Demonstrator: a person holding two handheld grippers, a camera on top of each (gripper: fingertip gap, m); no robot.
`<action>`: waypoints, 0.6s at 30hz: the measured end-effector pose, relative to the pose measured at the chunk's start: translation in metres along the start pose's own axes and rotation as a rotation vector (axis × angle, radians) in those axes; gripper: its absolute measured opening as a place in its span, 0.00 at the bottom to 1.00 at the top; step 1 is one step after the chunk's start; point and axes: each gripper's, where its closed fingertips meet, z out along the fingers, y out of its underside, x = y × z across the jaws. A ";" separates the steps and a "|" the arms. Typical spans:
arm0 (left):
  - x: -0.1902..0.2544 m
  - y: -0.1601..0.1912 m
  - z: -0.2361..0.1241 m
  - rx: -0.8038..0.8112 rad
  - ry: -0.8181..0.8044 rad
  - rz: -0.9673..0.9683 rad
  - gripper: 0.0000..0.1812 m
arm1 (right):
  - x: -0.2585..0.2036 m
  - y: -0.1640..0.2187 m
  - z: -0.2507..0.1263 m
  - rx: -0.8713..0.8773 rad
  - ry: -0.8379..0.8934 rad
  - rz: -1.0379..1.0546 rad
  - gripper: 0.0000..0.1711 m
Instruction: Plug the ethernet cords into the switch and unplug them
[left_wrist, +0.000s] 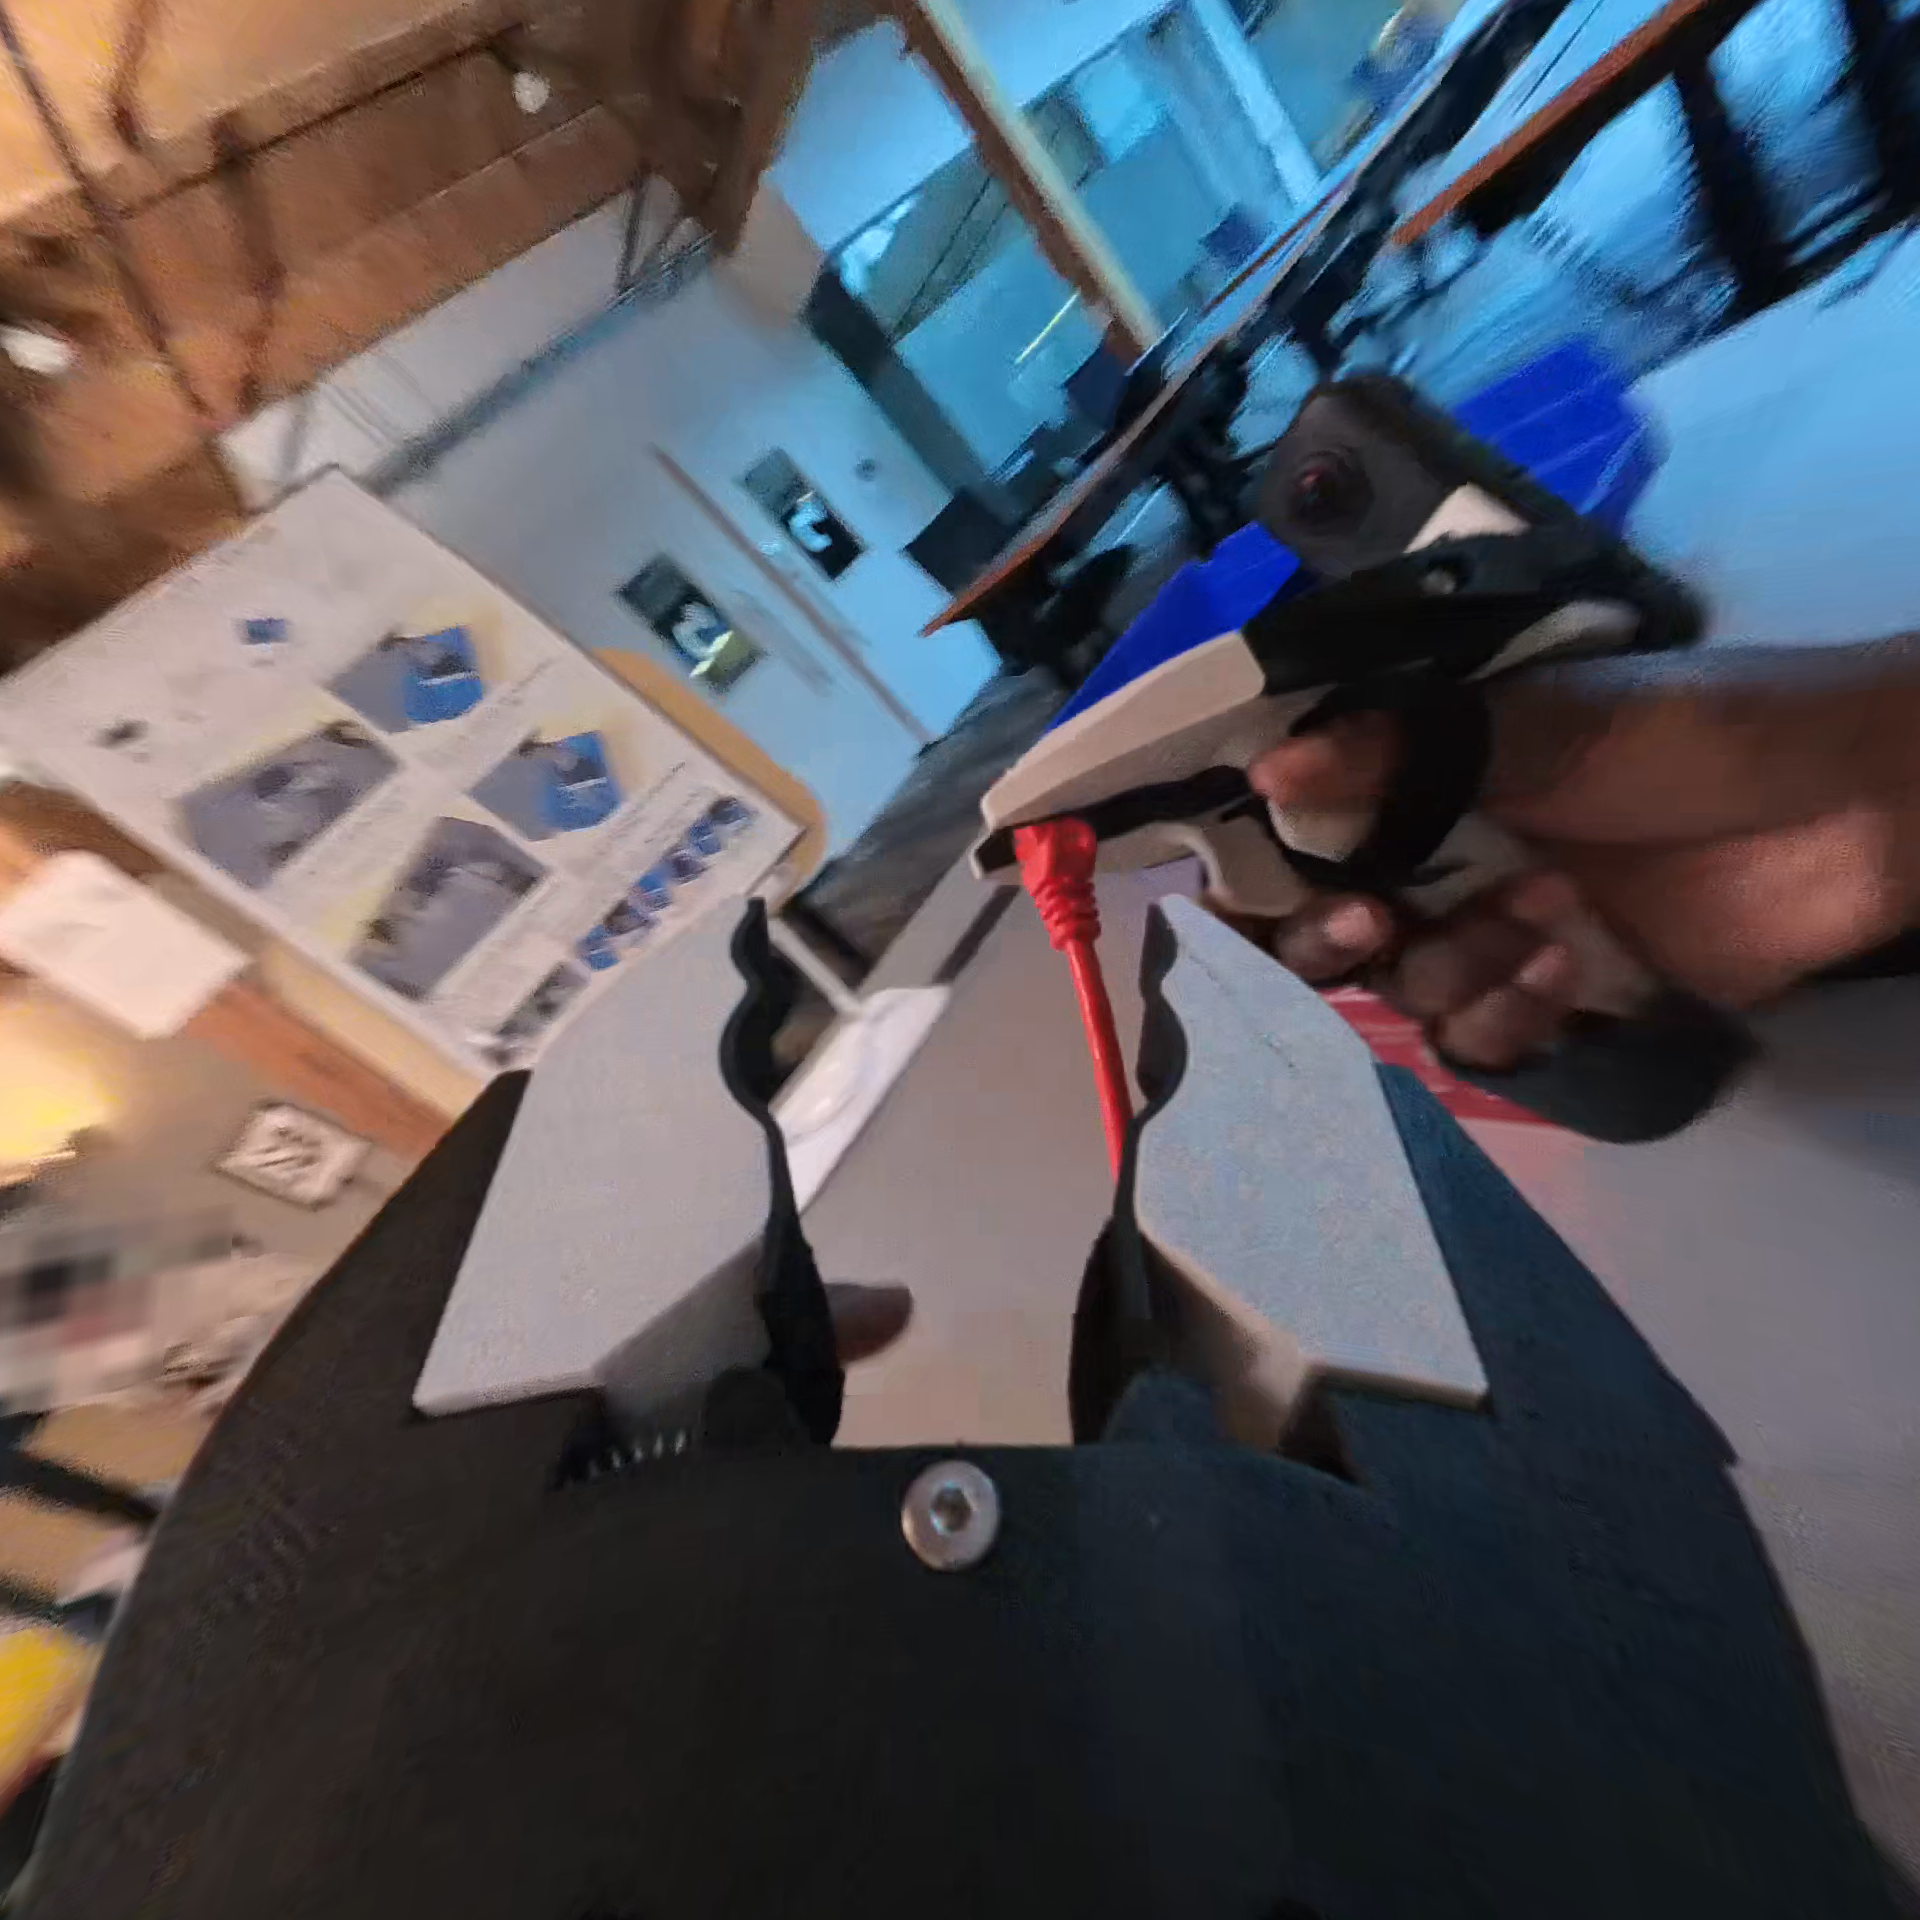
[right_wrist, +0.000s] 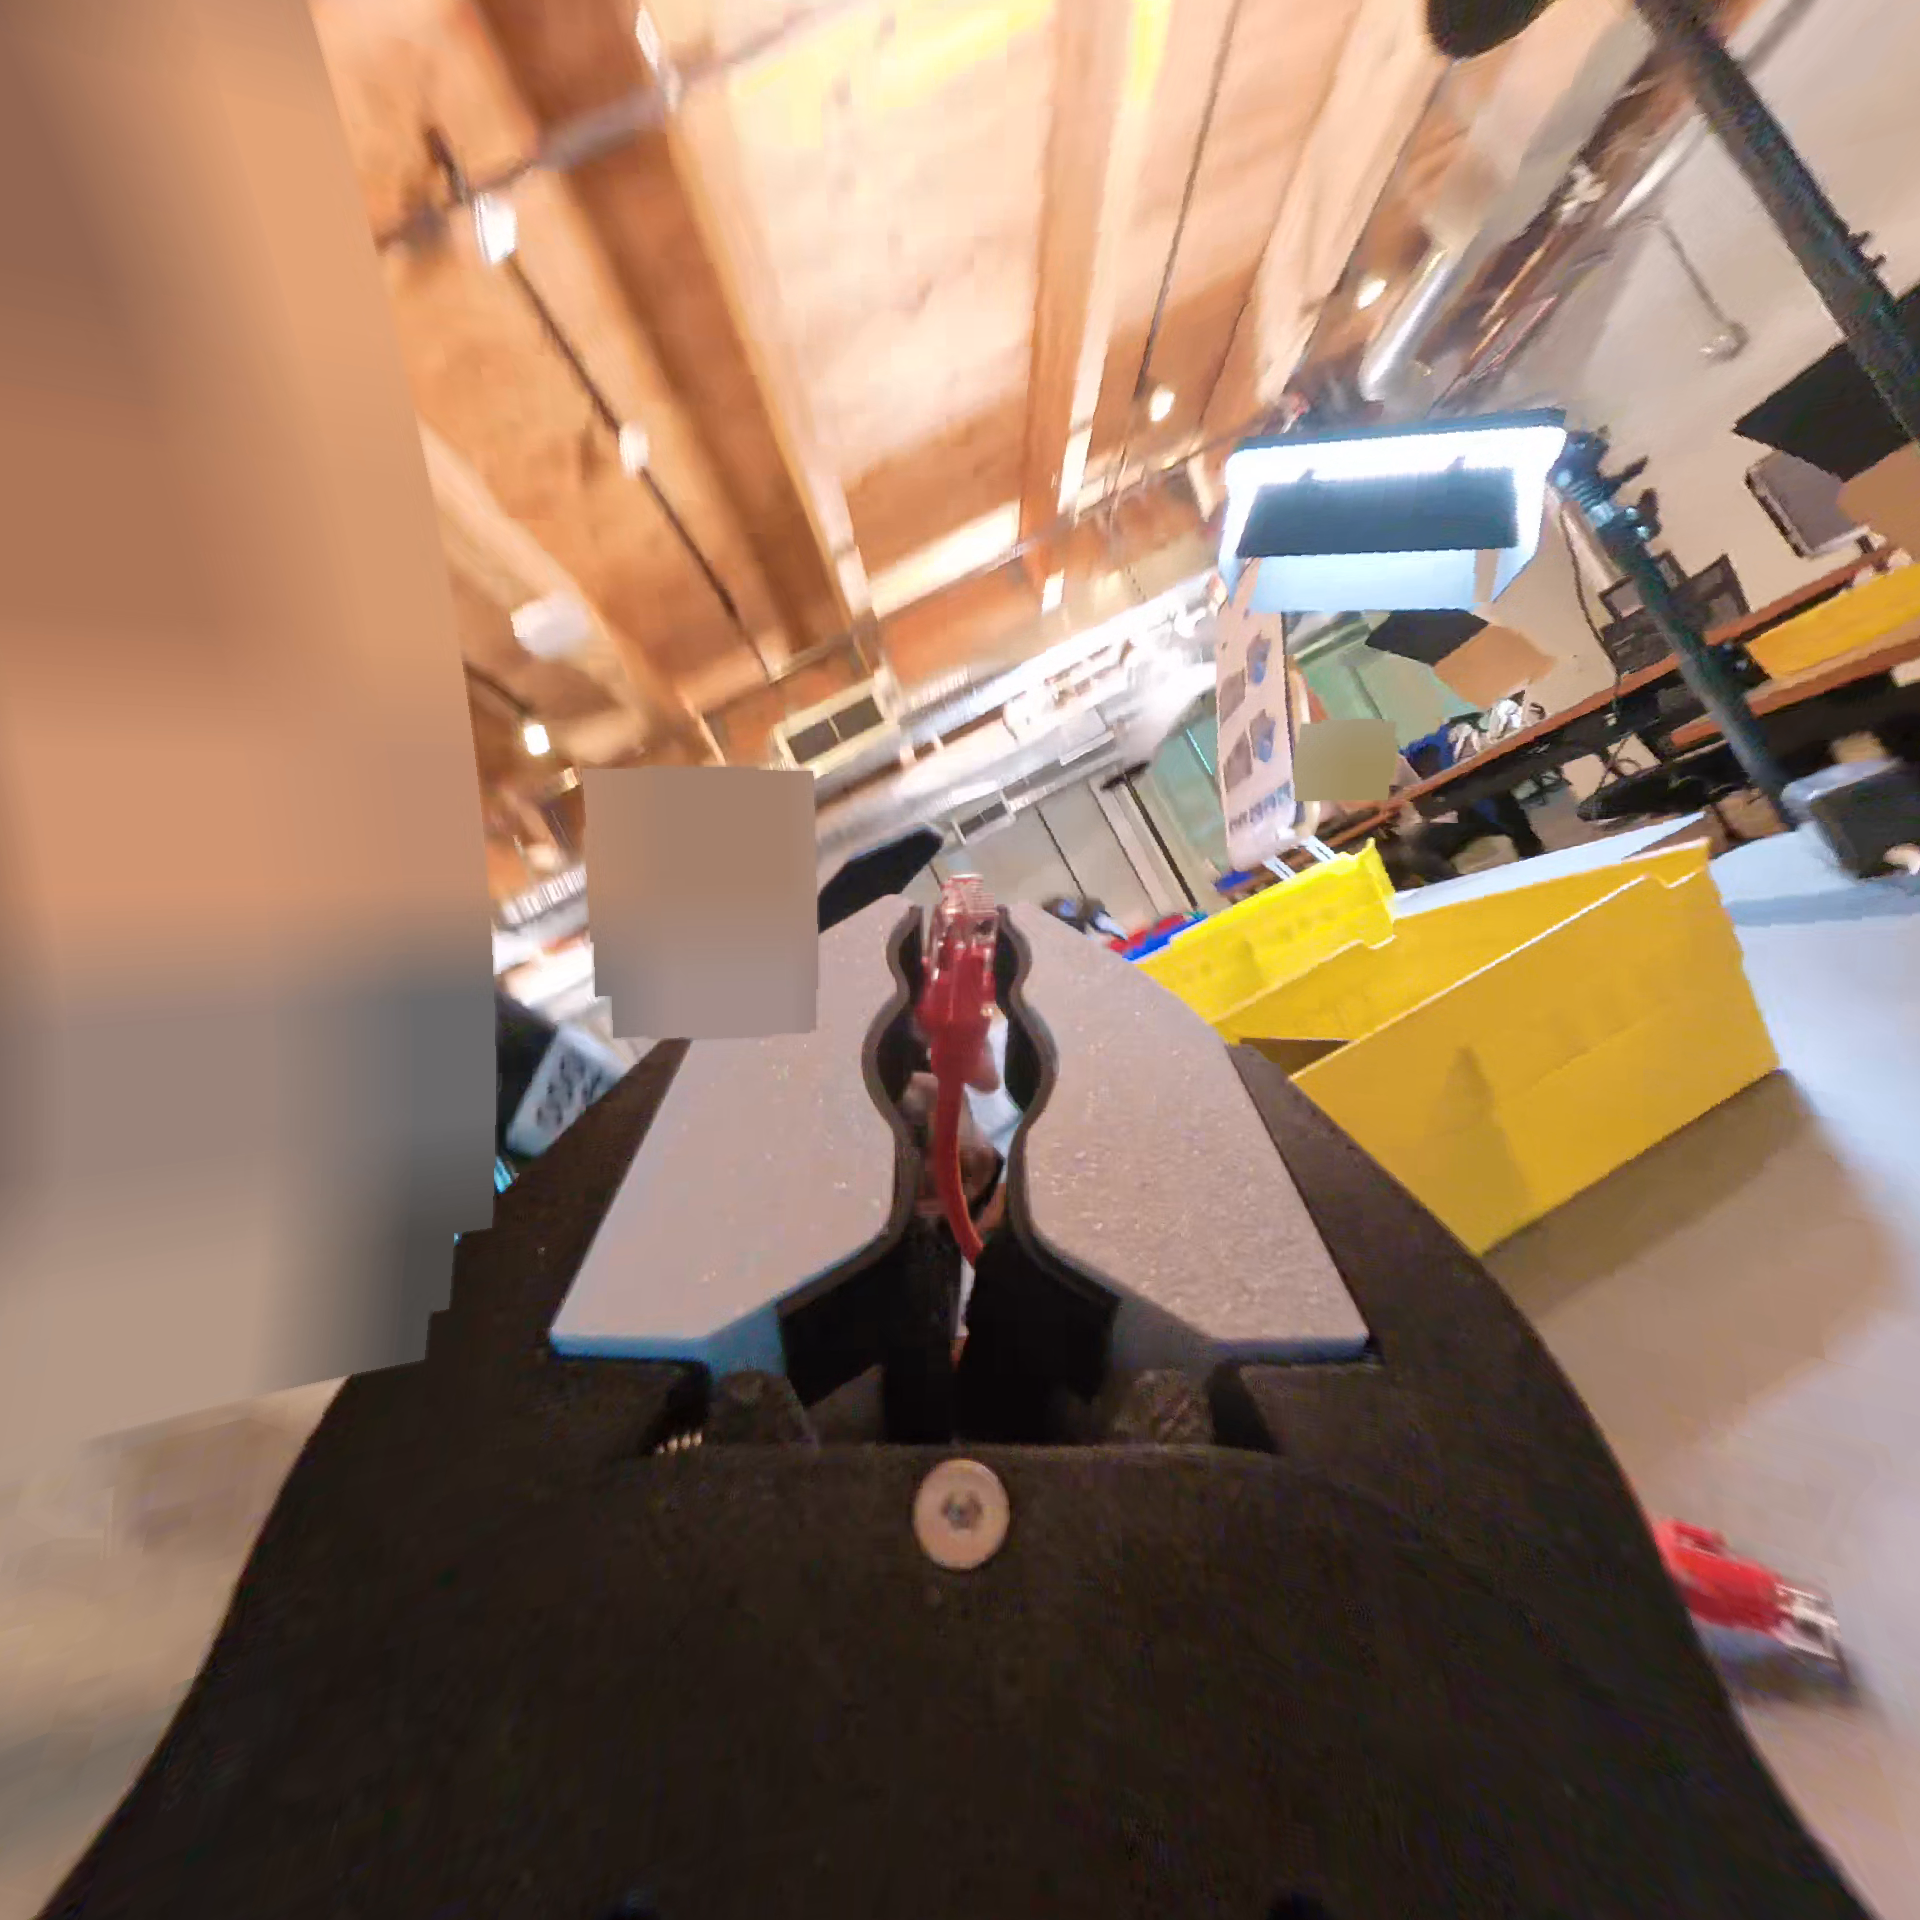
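Left gripper (left_wrist: 956, 935): jaws apart, empty. Right gripper (right_wrist: 958, 920), at 2 o'clock of it: jaws clamped on red ethernet cord (right_wrist: 961, 997) plug. Yellow bins (right_wrist: 1507, 1049) at 3 o'clock on grey table (right_wrist: 1662, 1403); wooden ceiling (right_wrist: 883, 260) overhead.

- The red cord (left_wrist: 1091, 997) drops behind the left gripper's finger (left_wrist: 1278, 1174) — its lower run hidden.
- Red plugs (right_wrist: 1756, 1605) on the table: blurred, possibly two.
- Left-view background smeared.
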 end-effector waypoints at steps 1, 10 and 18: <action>0.002 0.003 0.004 -0.030 -0.028 0.060 0.38 | 0.003 -0.002 0.000 0.033 0.003 0.058 0.07; 0.015 0.020 0.023 -0.102 -0.084 0.200 0.06 | 0.009 0.003 0.001 0.091 0.005 0.225 0.08; 0.030 0.011 -0.018 0.011 0.339 -0.162 0.06 | -0.026 0.027 -0.010 -0.337 -0.123 -0.579 0.29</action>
